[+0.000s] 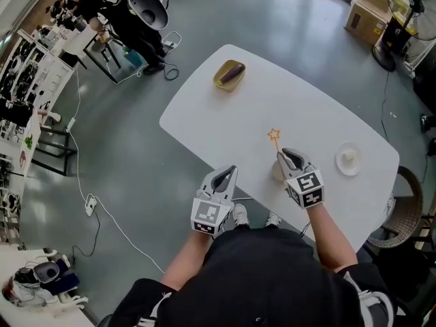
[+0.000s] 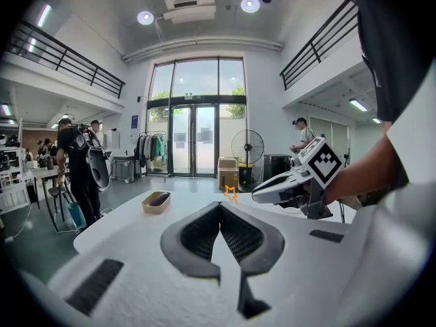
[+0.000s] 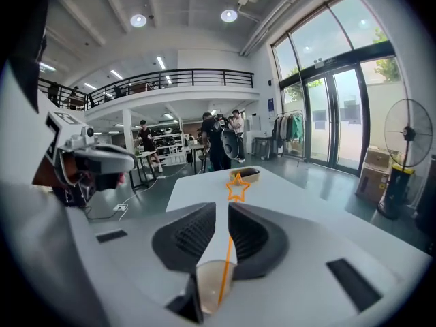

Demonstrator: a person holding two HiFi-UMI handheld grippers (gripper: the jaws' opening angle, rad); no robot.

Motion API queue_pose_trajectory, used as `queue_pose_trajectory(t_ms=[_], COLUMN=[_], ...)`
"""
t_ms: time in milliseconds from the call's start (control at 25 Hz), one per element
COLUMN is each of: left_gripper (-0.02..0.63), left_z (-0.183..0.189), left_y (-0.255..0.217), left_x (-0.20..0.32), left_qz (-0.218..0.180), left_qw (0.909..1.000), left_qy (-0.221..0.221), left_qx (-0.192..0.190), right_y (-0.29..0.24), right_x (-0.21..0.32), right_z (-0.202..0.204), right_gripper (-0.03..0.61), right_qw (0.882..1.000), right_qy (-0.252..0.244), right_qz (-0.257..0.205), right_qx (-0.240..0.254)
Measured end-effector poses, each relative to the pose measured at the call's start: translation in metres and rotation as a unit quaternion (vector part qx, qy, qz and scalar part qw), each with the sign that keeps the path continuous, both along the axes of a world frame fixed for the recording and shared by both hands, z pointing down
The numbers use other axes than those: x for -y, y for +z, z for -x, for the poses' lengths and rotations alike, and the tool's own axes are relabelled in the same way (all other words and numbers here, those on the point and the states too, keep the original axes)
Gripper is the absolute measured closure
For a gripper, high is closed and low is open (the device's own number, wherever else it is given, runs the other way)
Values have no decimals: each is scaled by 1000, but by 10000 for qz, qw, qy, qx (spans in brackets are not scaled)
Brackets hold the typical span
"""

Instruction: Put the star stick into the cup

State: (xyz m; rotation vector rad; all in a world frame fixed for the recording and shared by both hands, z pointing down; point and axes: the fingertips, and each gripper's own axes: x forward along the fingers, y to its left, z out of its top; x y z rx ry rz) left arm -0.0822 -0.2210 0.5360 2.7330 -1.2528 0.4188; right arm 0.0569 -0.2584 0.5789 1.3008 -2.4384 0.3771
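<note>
Straddling, with the right gripper's (image 3: 222, 207) narrowly parted jaws, a thin orange star-topped stick (image 3: 229, 249) standing in a small pale cup (image 3: 207, 286); holding the left gripper's (image 2: 219, 208) jaws together, empty, over the white oval table (image 1: 300, 101).

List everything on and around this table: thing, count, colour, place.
Oval white table: one, white, centre of view.
Shallow yellow dish: one, yellow, table's far end.
Dark purple oblong item: one, purple, in the dish.
Orange star-topped stick: one, orange, standing in the cup, between the right gripper's jaws.
Translucent cup: one, pale, table's near edge, under the right gripper.
Small white plate: one, white, table's right end.
Brown wicker chair: one, brown, right of the table.
Cardboard box: one, tan, floor beyond the table.
Left gripper: one, white, jaws together, empty.
Right gripper: one, white, jaws slightly apart around the stick.
</note>
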Motion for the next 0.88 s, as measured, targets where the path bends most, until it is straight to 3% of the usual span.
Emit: queue_pose_trajectory(t_ms=[400,640,880], left_gripper=[603,603,603], left_z=[-21,-24,-25], left_y=[-17,-33,-51], left_x=[7,19,22], left_qz=[-308,-348,-482], left_qw=[9991,9987,9977], left_qy=[304,161,208], left_qx=[4,-344,-429], right_y=[-92,-137,-158], right_x=[-16,-28,-41], right_z=[-1,-8,-14], right_gripper=[564,572,575], right_qw=[9938,9845,9805], right_qy=[104,124,291], right_qz=[-1047,-1679,-1889], right_qx=[366,486,460])
